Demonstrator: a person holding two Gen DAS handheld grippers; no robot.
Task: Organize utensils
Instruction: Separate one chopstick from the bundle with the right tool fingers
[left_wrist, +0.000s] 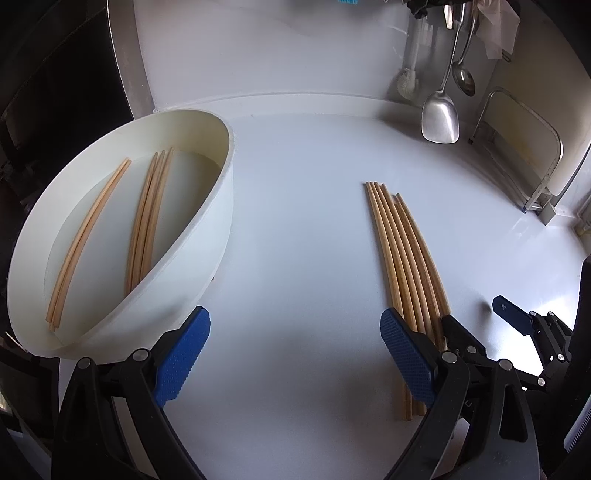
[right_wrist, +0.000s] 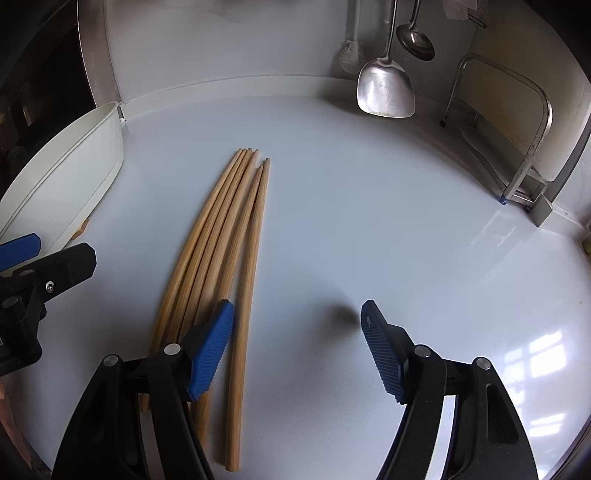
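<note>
Looking into the white container (left_wrist: 218, 206), only the left wrist view shows chopsticks inside (left_wrist: 147, 218); loose chopsticks (right_wrist: 221, 236) lie on the counter (right_wrist: 369, 221), both left gripper (left_wrist: 295, 354) and right gripper (right_wrist: 297, 347) spread apart, empty

**Chopsticks still loose on the counter**

Right gripper (right_wrist: 295, 332) has its jaws wide apart, empty, just above the white counter (right_wrist: 369, 221). The wooden chopsticks (right_wrist: 218, 236) lie bunched at 10 o'clock, white tub (right_wrist: 74, 166) further left.

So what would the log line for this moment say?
left gripper: open, empty | right gripper: open, over chopsticks | tub: some chopsticks inside | rest on counter
</note>
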